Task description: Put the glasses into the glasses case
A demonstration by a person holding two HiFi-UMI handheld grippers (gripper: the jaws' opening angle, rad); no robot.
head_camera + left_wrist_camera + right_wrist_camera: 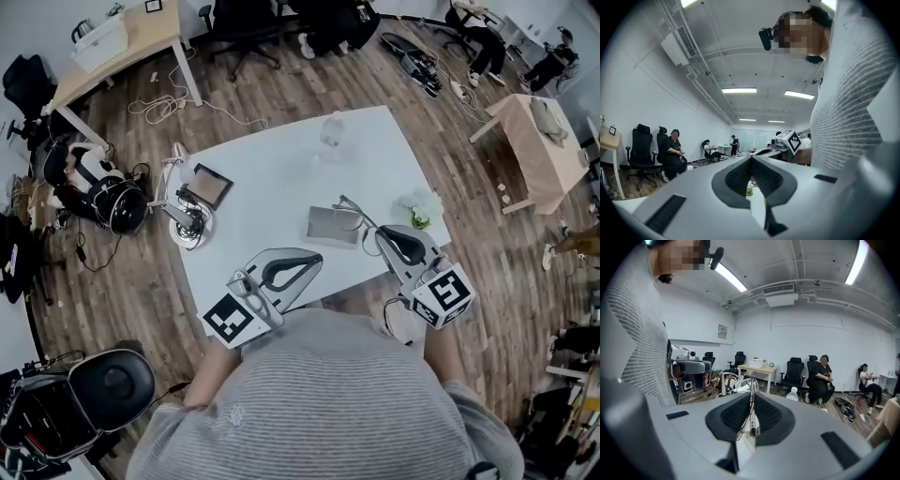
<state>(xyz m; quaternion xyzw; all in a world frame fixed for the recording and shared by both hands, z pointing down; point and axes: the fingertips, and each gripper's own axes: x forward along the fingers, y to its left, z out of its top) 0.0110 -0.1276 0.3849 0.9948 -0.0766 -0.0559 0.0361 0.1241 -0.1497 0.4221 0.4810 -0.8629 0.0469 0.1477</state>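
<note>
right gripper: clamped on a temple of the glasses
glasses: held at the right edge of the glasses case; case laid on the table
left gripper: jaws closed together; nothing held

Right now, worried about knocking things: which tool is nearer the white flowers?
Right. The right tool, gripping the glasses, is just beside the white flowers; the left tool is well off to their left.
</note>
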